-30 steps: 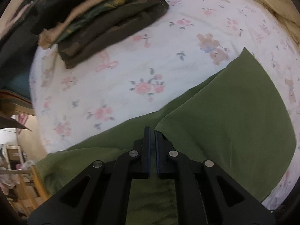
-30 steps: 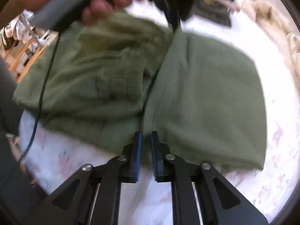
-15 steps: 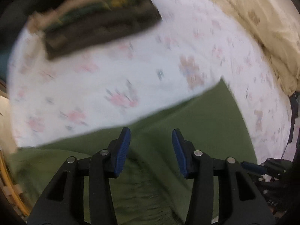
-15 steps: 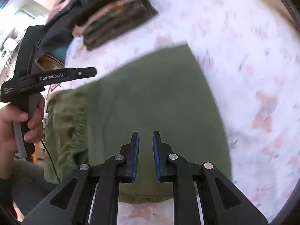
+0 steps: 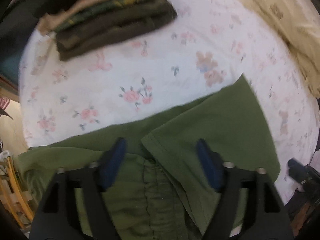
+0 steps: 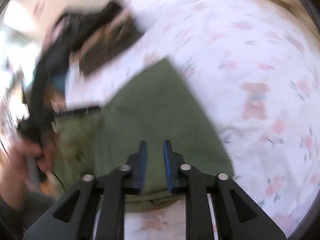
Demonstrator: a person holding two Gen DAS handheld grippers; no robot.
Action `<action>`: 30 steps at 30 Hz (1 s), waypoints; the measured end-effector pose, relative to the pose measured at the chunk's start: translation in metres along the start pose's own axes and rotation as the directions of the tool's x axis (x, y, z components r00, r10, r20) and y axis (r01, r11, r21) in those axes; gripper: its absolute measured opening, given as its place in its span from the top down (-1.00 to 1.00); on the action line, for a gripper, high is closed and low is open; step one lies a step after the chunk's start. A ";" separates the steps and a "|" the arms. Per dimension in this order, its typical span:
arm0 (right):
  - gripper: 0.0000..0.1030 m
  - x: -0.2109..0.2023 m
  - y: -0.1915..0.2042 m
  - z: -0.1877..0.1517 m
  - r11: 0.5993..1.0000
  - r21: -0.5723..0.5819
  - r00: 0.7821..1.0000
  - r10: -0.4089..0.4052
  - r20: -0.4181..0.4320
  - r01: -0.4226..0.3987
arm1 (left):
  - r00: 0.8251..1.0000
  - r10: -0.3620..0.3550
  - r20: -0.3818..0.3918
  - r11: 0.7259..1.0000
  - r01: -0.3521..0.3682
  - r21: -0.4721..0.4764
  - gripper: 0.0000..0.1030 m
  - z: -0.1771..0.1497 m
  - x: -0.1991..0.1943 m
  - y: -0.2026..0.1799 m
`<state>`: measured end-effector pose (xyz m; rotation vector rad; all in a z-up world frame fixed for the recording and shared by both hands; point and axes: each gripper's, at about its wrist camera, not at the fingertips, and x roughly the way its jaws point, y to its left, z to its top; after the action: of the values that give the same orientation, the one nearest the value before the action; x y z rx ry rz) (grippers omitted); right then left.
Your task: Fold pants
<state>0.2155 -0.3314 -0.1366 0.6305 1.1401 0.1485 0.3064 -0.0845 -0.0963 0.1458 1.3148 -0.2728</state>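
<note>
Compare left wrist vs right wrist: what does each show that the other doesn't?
Left wrist only: the left gripper, fingers spread wide above the gathered waistband, the hemmed edge of the folded flap, and a cream quilt at the far side.

Right wrist only: the right gripper, fingers a narrow gap apart with nothing between them, the pants' near edge, and, blurred, the person's hand on the other gripper's handle.

Both: the green pants, the floral sheet, and the stack of folded dark clothes.
</note>
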 end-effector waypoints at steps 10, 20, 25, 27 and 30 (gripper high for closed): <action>-0.61 0.016 -0.082 -0.071 0.870 0.492 0.999 0.020 0.048 -0.041 | 0.999 -0.019 0.029 1.000 0.019 -0.008 -0.54 -0.024 -0.019 -0.016; 0.37 0.037 -0.089 -0.047 0.905 0.426 0.999 -0.030 0.042 0.009 | 1.000 -0.004 -0.001 0.999 0.004 -0.038 -0.54 -0.039 -0.026 -0.019; 0.86 0.015 -0.090 -0.050 0.914 0.401 0.993 0.015 0.116 -0.061 | 0.999 0.035 0.000 0.999 -0.035 -0.030 -0.54 -0.027 -0.029 -0.025; 0.87 0.003 -0.079 -0.049 0.932 0.357 0.989 0.020 0.146 -0.072 | 0.999 0.033 -0.005 0.999 -0.033 -0.037 -0.54 -0.014 -0.030 -0.031; 0.87 -0.008 -0.062 -0.048 0.952 0.298 0.985 0.014 0.173 -0.066 | 0.999 0.037 -0.019 0.999 -0.037 -0.036 -0.54 0.010 -0.027 -0.045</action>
<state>0.1568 -0.3672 -0.1763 0.9214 0.9924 -0.0477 0.2972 -0.1277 -0.0651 0.1418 1.3331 -0.2163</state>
